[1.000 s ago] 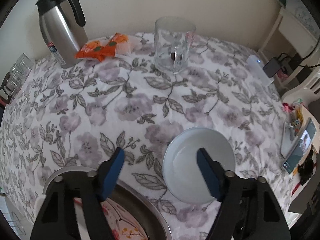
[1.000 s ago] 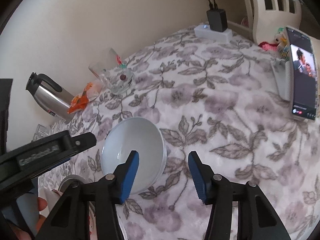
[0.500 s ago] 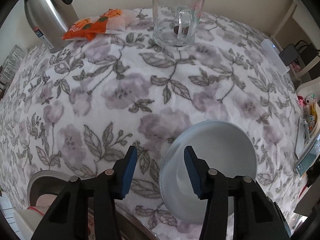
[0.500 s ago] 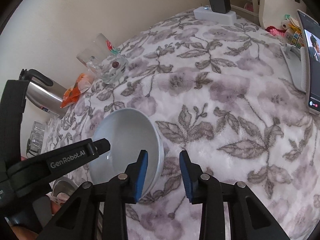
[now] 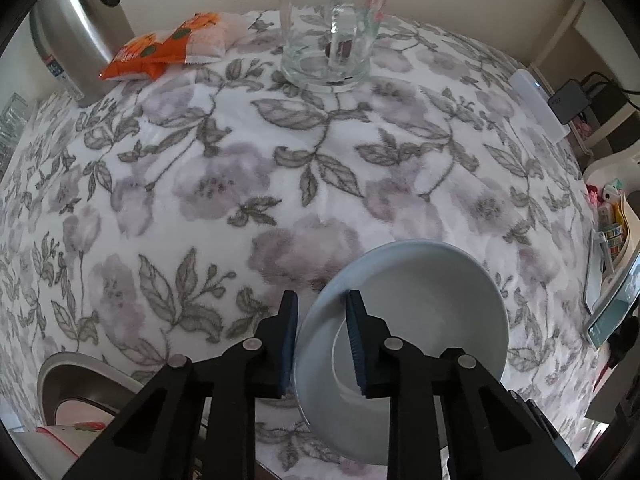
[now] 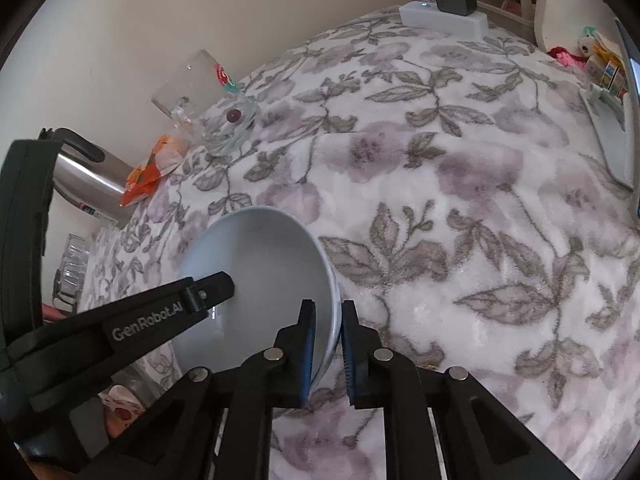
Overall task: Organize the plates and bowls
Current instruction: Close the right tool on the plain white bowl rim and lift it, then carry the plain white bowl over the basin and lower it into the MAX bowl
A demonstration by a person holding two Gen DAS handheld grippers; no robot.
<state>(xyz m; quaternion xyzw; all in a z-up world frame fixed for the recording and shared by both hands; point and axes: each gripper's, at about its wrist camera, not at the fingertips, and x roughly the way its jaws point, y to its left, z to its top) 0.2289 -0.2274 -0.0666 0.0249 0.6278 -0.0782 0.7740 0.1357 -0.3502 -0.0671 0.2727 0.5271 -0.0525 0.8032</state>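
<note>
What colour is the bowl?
Pale blue bowl, plain, no pattern; clearest in the left wrist view.

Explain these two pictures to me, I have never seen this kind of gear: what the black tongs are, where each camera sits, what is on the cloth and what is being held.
The black tongs are two hand-held grippers; a person carries one in each hand. Each has a wide-angle camera looking forward along its two fingers, which bends the picture.

In the left wrist view, the left gripper has just closed on one side of the pale blue bowl's rim, one pad inside and one outside. In the right wrist view, the right gripper has just closed on the opposite side.

The bowl sits on a floral tablecloth. Also there: a glass mug, an orange snack packet, a steel thermos jug, a white power strip, and part of a metal dish at the near edge.
</note>
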